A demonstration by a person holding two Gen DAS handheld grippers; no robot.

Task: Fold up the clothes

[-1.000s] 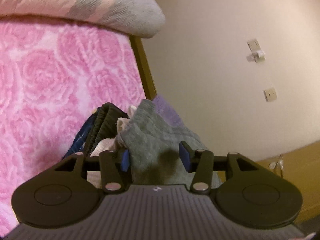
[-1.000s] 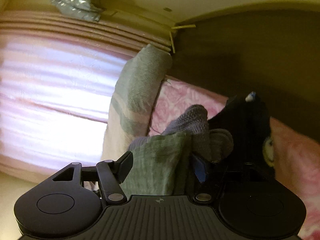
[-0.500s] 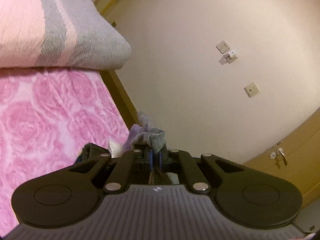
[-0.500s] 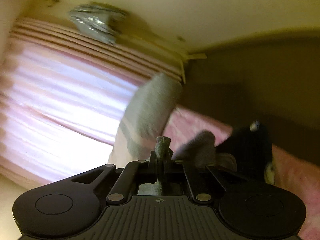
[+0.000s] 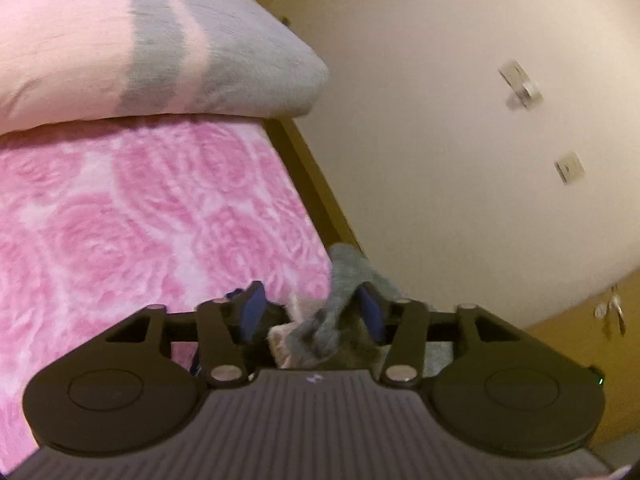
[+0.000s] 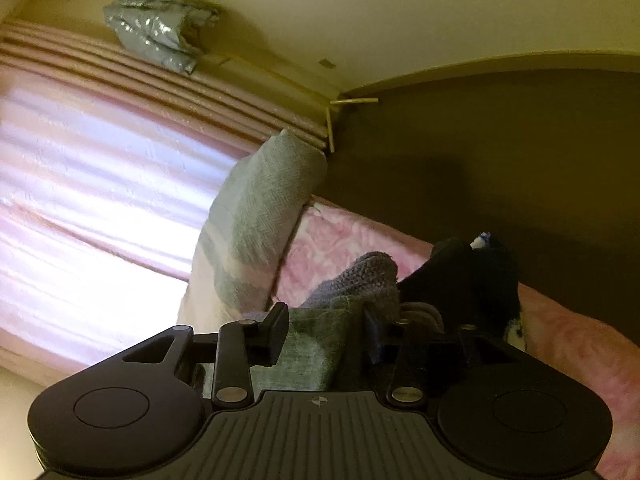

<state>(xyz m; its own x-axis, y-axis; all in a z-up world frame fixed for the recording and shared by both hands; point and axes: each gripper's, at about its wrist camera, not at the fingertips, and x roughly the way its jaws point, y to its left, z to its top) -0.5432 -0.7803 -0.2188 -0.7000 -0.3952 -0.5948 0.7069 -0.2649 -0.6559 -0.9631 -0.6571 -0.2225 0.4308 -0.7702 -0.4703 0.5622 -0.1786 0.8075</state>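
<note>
A grey-green knit garment (image 5: 340,296) lies bunched at the bed's edge on a small heap of clothes. My left gripper (image 5: 312,312) is open, its blue pads apart on either side of the cloth. In the right wrist view the same grey-green garment (image 6: 316,344) fills the gap of my right gripper (image 6: 326,334), which is open too. A purple-grey knit piece (image 6: 360,276) and a dark garment (image 6: 472,276) lie just beyond it. Most of the heap is hidden behind both gripper bodies.
A pink rose-patterned blanket (image 5: 152,216) covers the bed. A pink and grey striped pillow (image 5: 152,36) rests at its head, seen upright as pillow (image 6: 260,216) in the right view. A cream wall (image 5: 460,128) with switch plates stands right; pink curtains (image 6: 100,168) hang behind.
Both grippers were open a second ago, shut on the grey-green garment half a second ago, and have now opened again, letting the cloth go onto the heap.
</note>
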